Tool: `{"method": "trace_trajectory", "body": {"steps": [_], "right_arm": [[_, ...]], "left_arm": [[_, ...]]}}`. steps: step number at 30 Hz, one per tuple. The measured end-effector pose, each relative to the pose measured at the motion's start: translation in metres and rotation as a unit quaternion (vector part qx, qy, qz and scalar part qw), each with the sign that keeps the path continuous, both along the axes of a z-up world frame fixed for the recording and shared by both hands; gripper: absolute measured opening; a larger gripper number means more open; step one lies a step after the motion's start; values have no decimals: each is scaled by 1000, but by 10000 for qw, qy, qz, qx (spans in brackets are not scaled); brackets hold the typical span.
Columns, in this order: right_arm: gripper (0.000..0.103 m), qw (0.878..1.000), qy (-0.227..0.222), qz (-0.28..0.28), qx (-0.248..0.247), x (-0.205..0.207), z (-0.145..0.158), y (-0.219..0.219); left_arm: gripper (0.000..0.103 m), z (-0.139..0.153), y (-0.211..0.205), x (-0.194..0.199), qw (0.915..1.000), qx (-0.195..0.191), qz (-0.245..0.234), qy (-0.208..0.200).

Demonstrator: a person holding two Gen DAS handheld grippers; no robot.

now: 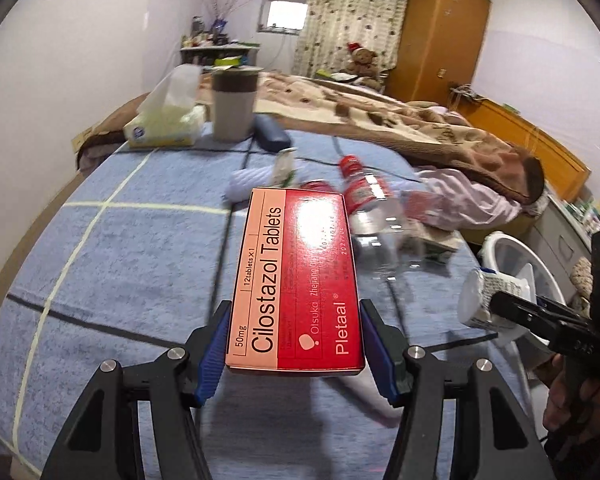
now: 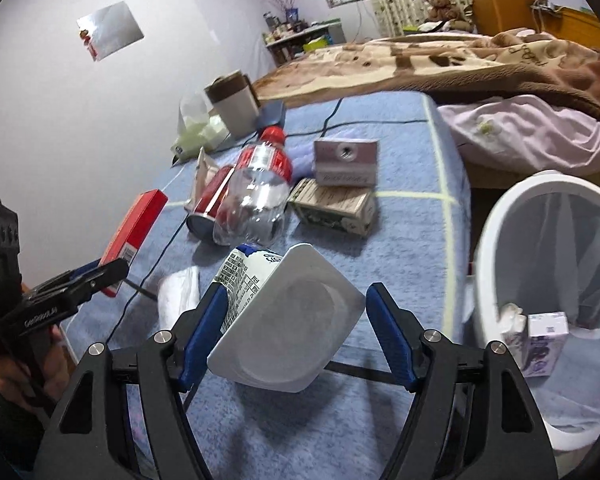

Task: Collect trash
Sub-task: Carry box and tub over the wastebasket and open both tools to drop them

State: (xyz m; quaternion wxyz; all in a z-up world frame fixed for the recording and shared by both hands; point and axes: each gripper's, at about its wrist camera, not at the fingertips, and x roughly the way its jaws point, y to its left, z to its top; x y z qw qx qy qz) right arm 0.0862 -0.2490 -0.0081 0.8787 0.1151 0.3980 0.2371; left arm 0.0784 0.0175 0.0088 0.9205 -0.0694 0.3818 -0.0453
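My left gripper (image 1: 294,312) is shut on a red and pink Cilostazol tablet box (image 1: 296,280) and holds it above the blue bed cover (image 1: 112,264). My right gripper (image 2: 292,300) is shut on a white yogurt cup (image 2: 288,320), also above the cover. The cup (image 1: 480,300) and right gripper also show at the right of the left wrist view. The box (image 2: 134,228) shows at the left of the right wrist view. A white trash bin (image 2: 492,240) with a liner stands right of the bed; a small carton (image 2: 540,344) lies inside.
On the cover lie a clear bottle with a red label (image 2: 256,188), a red can (image 2: 208,200), two small boxes (image 2: 336,204) and a crumpled tissue (image 2: 180,292). A tissue pack (image 1: 164,124) and a mug (image 1: 234,104) stand further back. A brown blanket (image 2: 460,60) covers the bed's far side.
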Motion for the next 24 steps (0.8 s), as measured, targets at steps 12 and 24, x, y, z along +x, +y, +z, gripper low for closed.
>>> {"method": "trace_trajectory", "body": {"steps": [12,24], "right_arm": [[73,9952,-110,-967,-117,-13,5,-60],[73,9777,-29,-2015,-592,-35,0,-124]], "left_arm": [[61,9,-90,17,9928,18,-1194,-131],[61,-1,-184,36,9764,61,-2158,-17]]}}
